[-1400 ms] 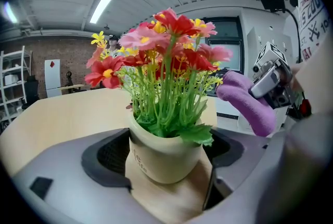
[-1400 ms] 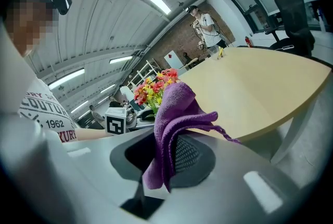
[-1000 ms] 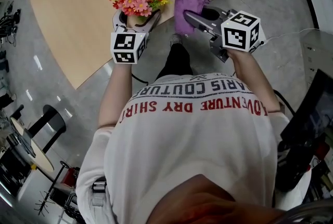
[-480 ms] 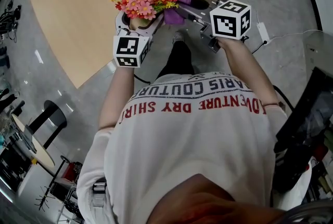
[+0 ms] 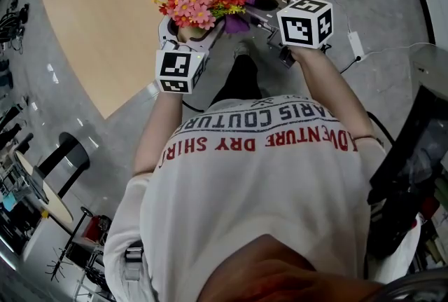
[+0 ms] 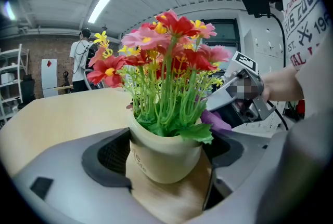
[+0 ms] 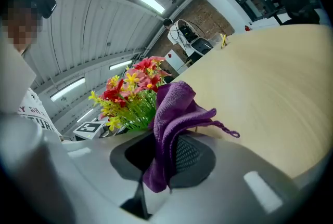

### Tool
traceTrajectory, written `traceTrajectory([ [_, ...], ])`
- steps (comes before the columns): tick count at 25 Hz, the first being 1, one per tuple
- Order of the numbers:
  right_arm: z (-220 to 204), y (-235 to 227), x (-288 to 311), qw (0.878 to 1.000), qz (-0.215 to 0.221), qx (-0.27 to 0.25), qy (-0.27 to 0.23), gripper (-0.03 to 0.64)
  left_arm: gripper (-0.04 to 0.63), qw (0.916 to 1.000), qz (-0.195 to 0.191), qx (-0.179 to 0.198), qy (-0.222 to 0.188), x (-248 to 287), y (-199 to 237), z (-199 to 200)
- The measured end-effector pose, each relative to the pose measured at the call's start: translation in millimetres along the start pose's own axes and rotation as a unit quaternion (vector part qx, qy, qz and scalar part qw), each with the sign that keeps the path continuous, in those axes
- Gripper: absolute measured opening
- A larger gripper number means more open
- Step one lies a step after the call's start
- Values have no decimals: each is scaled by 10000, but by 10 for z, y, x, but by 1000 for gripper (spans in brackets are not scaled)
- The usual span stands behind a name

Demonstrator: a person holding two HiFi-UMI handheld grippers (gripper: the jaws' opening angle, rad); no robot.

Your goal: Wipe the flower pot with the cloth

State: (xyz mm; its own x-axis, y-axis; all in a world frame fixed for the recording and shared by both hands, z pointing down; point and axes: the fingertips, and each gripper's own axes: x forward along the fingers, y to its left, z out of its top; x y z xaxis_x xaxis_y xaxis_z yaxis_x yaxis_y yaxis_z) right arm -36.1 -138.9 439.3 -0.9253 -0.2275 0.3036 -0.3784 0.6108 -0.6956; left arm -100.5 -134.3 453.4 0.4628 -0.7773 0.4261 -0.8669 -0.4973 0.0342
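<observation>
We are clamping the left gripper (image 6: 166, 168) on the flower pot (image 6: 165, 154), its jaws standing wide with a pad pressing on each side of the cream body; the pot is sitting upright between them, over the near edge of the wooden table (image 5: 105, 13), with its red, pink and yellow flowers (image 6: 166, 46) rising above the rim; we are pinching the purple cloth (image 7: 171, 114) in the right gripper (image 7: 165, 166), the jaws squeezing its folds, one bunch standing up above them and a corner trailing toward the table; we are holding the cloth just beside the pot's right side, under the leaves; whether it is touching the pot we cannot tell.
</observation>
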Motion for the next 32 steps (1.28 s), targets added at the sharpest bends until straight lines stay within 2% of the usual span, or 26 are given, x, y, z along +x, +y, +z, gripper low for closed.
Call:
traceTrajectory([
  [3, -11, -55, -1, 10000, -23, 70, 52, 51, 434, 10000, -13, -1, -19, 2, -21, 5],
  [7, -55, -237, 63, 9984, -459, 106, 314, 51, 434, 10000, 12, -13, -32, -7, 1, 51],
  [13, -198, -385, 123, 9886, -1132, -321, 944, 49, 434, 10000, -50, 21, -48, -10, -4, 36],
  [16, -216, -393, 126, 9848, -1235, -425, 1147, 49, 434, 10000, -80, 35, -46, -12, -10, 45],
  [20, -231, -420, 132, 9863, -1147, -192, 1167, 49, 434, 9999, -128, 54, -66, -7, -3, 31],
  [23, -221, -398, 109, 9903, -921, 39, 1043, 51, 434, 9997, -235, 75, -75, -1, 11, 15],
  [32, 111, -118, -70, 9993, -238, -76, 280, 51, 434, 9974, -647, 272, -186, -44, 51, -10],
])
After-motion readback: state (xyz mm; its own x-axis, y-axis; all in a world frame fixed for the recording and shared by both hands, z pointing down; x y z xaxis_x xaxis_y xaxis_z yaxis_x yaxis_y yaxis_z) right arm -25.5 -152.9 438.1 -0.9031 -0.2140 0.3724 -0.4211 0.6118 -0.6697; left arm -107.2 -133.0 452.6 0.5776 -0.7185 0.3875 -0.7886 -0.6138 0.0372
